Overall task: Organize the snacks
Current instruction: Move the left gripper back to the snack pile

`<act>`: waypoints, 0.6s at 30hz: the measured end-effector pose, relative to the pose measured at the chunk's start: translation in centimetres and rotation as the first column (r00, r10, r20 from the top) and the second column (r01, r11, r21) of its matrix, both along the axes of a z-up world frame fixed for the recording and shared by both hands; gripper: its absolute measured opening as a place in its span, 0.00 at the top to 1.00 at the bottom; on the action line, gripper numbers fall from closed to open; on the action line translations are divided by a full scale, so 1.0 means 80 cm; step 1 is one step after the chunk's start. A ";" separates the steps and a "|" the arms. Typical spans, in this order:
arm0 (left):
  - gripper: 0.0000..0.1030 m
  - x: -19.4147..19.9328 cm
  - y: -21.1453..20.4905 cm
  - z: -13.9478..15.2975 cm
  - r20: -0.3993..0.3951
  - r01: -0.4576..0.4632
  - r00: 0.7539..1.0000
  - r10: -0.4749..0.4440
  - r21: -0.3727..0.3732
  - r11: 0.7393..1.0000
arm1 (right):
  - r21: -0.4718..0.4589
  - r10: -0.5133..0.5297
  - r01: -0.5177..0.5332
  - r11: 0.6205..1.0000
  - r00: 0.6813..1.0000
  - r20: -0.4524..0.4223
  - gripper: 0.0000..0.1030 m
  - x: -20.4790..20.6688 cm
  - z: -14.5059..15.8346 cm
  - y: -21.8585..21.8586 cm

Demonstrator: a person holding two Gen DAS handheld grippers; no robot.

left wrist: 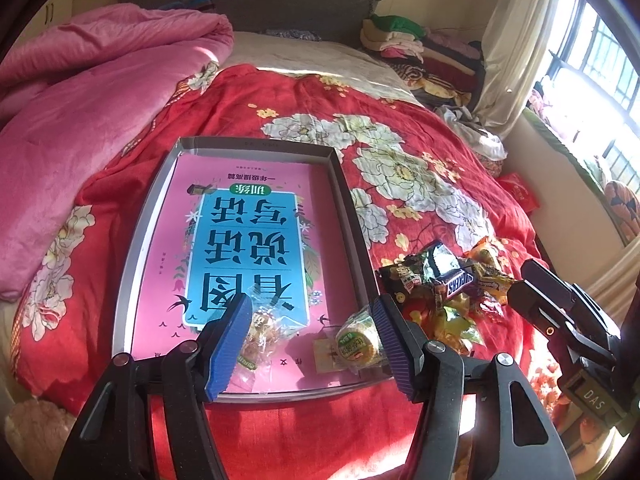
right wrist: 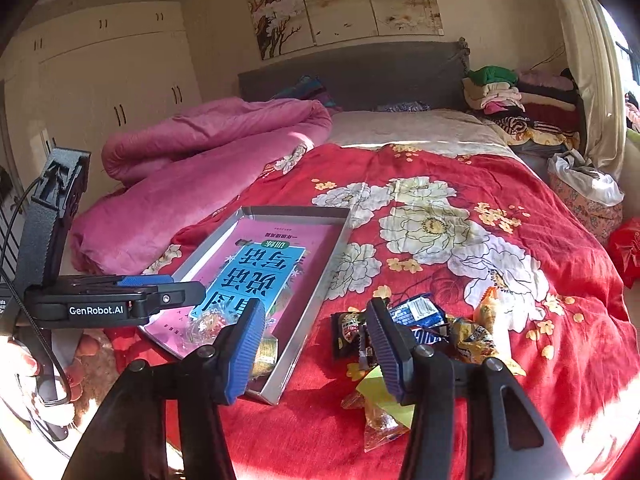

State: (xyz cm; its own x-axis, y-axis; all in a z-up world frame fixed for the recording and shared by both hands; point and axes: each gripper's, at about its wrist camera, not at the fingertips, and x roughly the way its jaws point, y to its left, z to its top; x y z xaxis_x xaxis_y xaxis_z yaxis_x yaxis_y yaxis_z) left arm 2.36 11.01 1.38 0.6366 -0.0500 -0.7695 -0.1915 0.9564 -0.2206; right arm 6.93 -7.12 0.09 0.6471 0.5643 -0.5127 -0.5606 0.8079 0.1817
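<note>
Two snacks lay at the grey tray's (left wrist: 158, 216) near edge; snack pile (left wrist: 448, 284) remained on the bed. Left tool (left wrist: 310, 320) and right tool (right wrist: 316, 334) were both wide, empty.

My left gripper (left wrist: 312, 332) hangs over the tray's (left wrist: 256, 145) near end. In the tray (right wrist: 296, 212), a book (left wrist: 248, 240) lies flat; two snacks (left wrist: 262, 330) sit on it between my fingers. Snack pile (left wrist: 448, 292) on the bedspread (left wrist: 400, 152) just right of the tray. Quilt (left wrist: 80, 120) left, folded clothes (left wrist: 424, 52) far behind.
</note>
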 end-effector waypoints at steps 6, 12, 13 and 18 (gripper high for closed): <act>0.37 0.000 -0.020 0.009 0.010 0.036 0.999 -0.036 -0.003 0.999 | 0.020 -0.069 0.069 0.997 0.997 0.031 0.46 0.002 0.011 -0.034; 0.37 0.001 -0.039 0.014 0.013 0.072 0.997 -0.072 -0.002 0.997 | 0.042 -0.133 0.132 0.990 0.990 0.040 0.46 0.008 0.017 -0.067; 0.36 0.002 -0.042 0.015 0.012 0.077 0.997 -0.077 -0.003 0.997 | 0.046 -0.144 0.142 0.989 0.989 0.041 0.46 0.009 0.017 -0.073; 0.36 0.004 -0.061 0.013 0.002 0.112 0.994 -0.112 -0.006 0.994 | 0.068 -0.196 0.193 0.979 0.980 0.042 0.43 0.013 0.020 -0.100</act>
State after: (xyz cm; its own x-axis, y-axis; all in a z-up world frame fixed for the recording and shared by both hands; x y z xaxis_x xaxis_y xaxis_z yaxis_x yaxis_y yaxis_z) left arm 2.69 6.13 2.41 0.6282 -0.1258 -0.7678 -0.0827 0.9705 -0.2266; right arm 7.99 -15.12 1.66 0.7703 0.4558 -0.4460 -0.4036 0.8899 0.2124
